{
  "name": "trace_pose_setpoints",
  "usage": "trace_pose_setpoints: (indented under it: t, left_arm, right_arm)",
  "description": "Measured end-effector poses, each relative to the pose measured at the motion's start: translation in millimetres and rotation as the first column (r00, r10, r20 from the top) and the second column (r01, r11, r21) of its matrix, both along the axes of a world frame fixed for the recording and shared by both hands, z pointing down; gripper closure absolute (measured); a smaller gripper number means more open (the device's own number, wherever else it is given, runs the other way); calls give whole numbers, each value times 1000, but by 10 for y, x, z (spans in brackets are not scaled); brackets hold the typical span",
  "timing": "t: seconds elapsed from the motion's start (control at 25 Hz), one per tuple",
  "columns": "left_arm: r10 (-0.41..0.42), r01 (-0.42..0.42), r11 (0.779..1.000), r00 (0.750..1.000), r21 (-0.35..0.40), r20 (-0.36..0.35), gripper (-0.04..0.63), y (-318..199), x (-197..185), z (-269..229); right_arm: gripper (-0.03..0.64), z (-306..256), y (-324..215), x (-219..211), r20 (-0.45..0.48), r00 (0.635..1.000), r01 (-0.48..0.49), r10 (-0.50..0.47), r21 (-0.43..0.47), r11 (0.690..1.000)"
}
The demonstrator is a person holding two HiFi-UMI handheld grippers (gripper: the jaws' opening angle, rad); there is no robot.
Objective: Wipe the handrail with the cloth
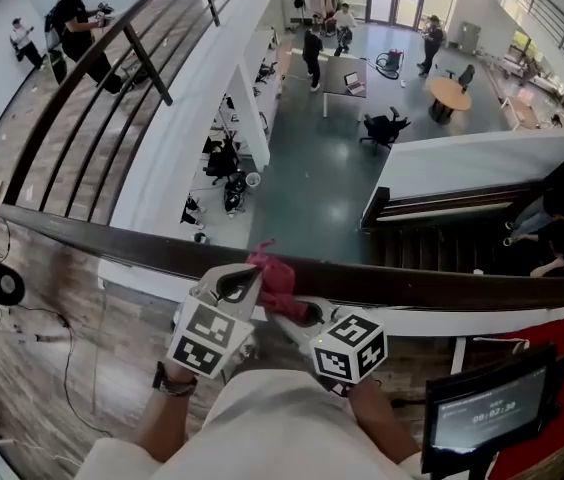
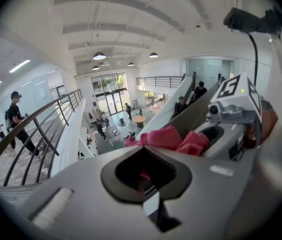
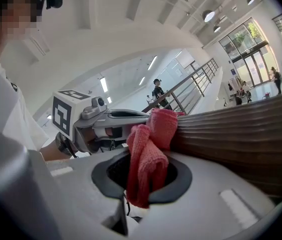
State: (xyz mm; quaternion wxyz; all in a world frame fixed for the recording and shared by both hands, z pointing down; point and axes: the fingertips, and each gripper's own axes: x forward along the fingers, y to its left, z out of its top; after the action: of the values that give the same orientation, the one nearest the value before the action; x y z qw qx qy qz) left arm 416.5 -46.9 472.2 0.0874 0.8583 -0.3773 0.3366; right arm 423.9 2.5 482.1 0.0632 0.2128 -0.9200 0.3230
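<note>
On the dark wooden handrail (image 1: 442, 286), a bunched pink cloth (image 1: 277, 280) lies against the top edge, directly in front of the person. The right gripper (image 1: 292, 318) has its jaws pinched on the cloth, which hangs down through the gap between them and presses against the ribbed wood. Just beside it, the left gripper (image 1: 240, 283) has its jaws drawn together at the cloth's other end, with a sliver of pink showing between them.
</note>
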Motion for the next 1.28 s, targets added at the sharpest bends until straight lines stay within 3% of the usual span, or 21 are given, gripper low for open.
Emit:
trace_pose_setpoints:
  t: [0.76,1.28]
  left_arm:
    - [22,-22,1000,1000,17,3,594,59,345,24]
    - [112,-112,994,994,6,-4,594,103,730,2]
  right_arm:
    - [555,29,61,324,22,999,-24,24,-11,1000]
    - [555,15,105,661,24,994,-105,105,-6,994]
